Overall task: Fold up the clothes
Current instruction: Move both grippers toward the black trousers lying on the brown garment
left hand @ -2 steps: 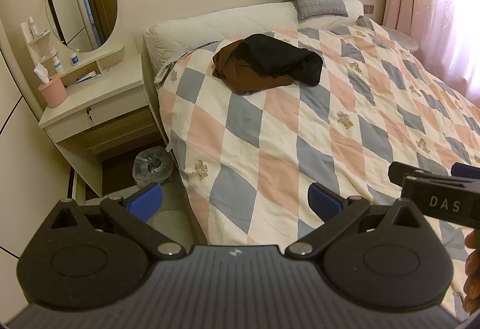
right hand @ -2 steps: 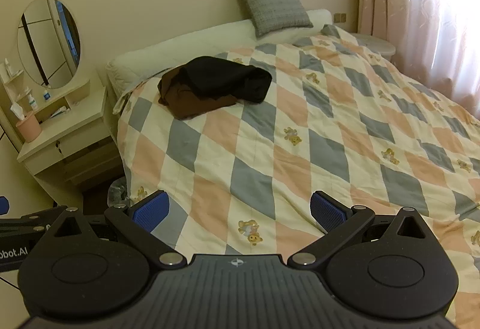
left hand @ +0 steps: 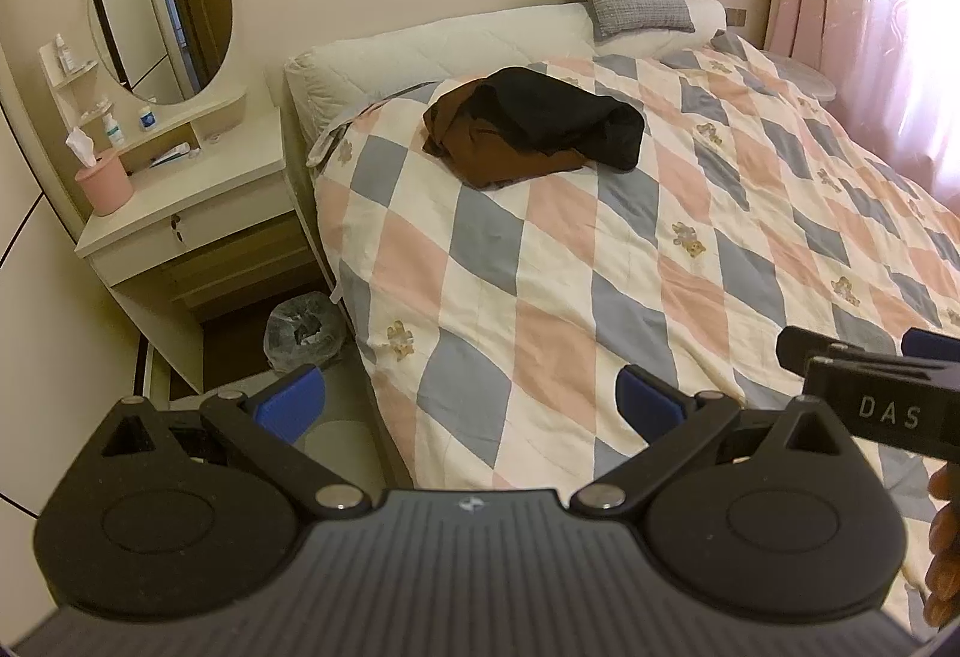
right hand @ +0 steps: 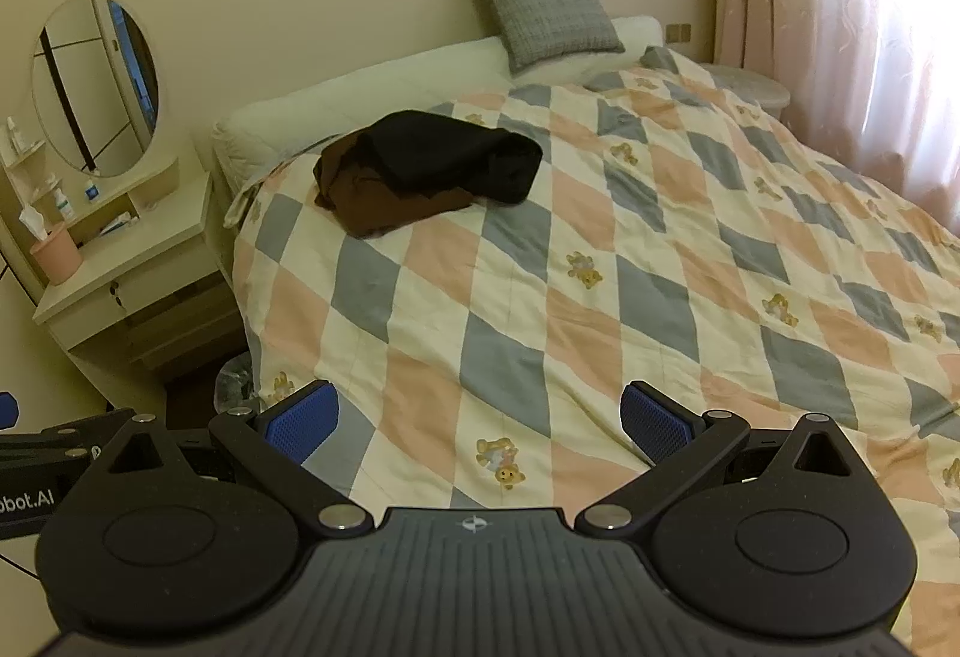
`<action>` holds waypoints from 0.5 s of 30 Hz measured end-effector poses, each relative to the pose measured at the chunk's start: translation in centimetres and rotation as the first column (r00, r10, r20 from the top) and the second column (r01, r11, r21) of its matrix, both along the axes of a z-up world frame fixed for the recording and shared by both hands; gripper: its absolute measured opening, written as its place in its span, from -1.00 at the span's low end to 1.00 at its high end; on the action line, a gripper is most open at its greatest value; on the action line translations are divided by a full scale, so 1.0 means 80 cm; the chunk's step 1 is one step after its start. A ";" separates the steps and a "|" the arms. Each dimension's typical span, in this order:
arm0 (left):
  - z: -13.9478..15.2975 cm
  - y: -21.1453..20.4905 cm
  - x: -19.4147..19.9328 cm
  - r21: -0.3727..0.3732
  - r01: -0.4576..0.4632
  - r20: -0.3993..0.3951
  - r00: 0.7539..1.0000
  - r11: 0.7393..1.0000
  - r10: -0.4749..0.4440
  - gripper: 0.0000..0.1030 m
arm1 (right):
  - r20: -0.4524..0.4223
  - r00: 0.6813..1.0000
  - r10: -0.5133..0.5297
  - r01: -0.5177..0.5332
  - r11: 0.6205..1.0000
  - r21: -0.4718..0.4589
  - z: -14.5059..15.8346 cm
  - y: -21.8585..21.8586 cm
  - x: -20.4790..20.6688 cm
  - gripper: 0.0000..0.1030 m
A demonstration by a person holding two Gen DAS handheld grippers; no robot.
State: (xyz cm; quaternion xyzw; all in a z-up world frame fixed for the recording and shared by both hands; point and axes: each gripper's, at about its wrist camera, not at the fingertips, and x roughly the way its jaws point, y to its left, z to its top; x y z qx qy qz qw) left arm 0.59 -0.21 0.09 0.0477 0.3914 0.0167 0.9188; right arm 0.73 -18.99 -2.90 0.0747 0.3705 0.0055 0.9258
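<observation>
A bedroom seen from two handheld grippers at the foot corner of a bed. Nothing visible has changed from a moment ago: both grippers hover in the same spots. The left gripper (left hand: pixel 471 402) and right gripper (right hand: pixel 477 417) each have blue fingers spread wide, holding nothing. A crumpled pile of clothes (left hand: pixel 534 126), black over brown, lies on the checked quilt (left hand: pixel 540 297) at twelve o'clock, well apart from both. Folding appears not yet begun; reaching the pile likely comes first.

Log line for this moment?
phase: approach | left gripper: open | right gripper: open | clothes pile: unfolded, on bed
</observation>
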 end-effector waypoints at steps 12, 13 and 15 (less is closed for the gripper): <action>0.008 -0.014 0.004 0.010 0.030 0.023 0.999 0.999 -0.031 0.98 | 0.025 0.999 -0.031 0.030 0.999 0.029 0.000 -0.012 0.001 1.00; 0.008 -0.014 0.003 0.010 0.031 0.025 0.999 0.999 -0.032 0.98 | 0.027 0.999 -0.036 0.035 0.999 0.032 0.005 -0.016 0.001 1.00; 0.007 -0.014 0.003 0.008 0.034 0.025 0.999 0.999 -0.034 0.98 | 0.029 0.999 -0.043 0.042 0.999 0.034 0.008 -0.019 0.000 1.00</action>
